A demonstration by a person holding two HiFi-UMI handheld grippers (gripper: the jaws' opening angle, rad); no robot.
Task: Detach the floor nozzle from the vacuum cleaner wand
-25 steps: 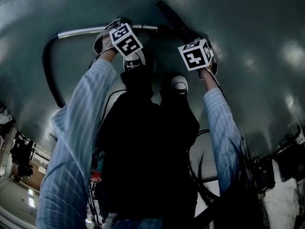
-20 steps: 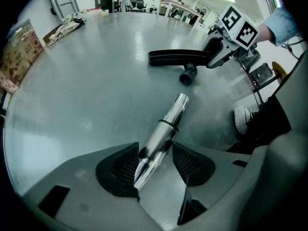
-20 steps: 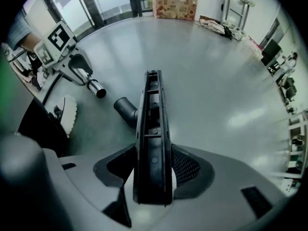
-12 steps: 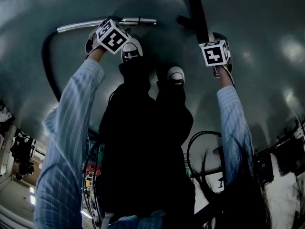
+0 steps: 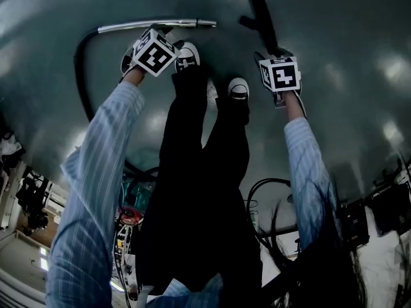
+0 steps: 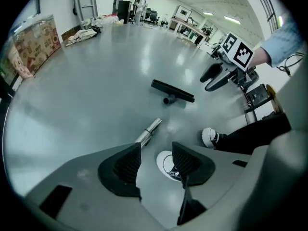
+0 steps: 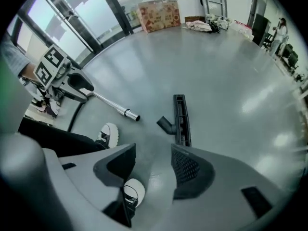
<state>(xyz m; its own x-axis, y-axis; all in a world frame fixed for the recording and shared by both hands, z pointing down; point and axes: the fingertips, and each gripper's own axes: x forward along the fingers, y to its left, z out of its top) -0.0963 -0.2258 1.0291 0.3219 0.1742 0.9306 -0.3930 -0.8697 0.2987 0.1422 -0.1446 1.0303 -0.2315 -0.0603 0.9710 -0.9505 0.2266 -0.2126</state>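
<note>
The silver vacuum wand (image 5: 157, 25) lies on the grey floor, its open end (image 6: 148, 131) pointing toward the black floor nozzle (image 5: 260, 15). The nozzle (image 7: 180, 113) lies on the floor apart from the wand, with a gap of bare floor between them. My left gripper (image 5: 154, 40) hovers just short of the wand, open, with nothing between its fingers (image 6: 129, 163). My right gripper (image 5: 273, 53) hangs just short of the nozzle, also open and holding nothing (image 7: 153, 153).
A black hose (image 5: 80, 76) curves from the wand's far end down the left. The person's two white-toed shoes (image 5: 186, 55) (image 5: 238, 87) stand between the grippers. Cables and equipment (image 5: 270, 197) lie behind the person. Boxes (image 7: 159, 11) stand by the far wall.
A second ago both grippers were down at the wand and nozzle. Since then the nozzle has come to lie apart from the wand, and both grippers have drawn back.
</note>
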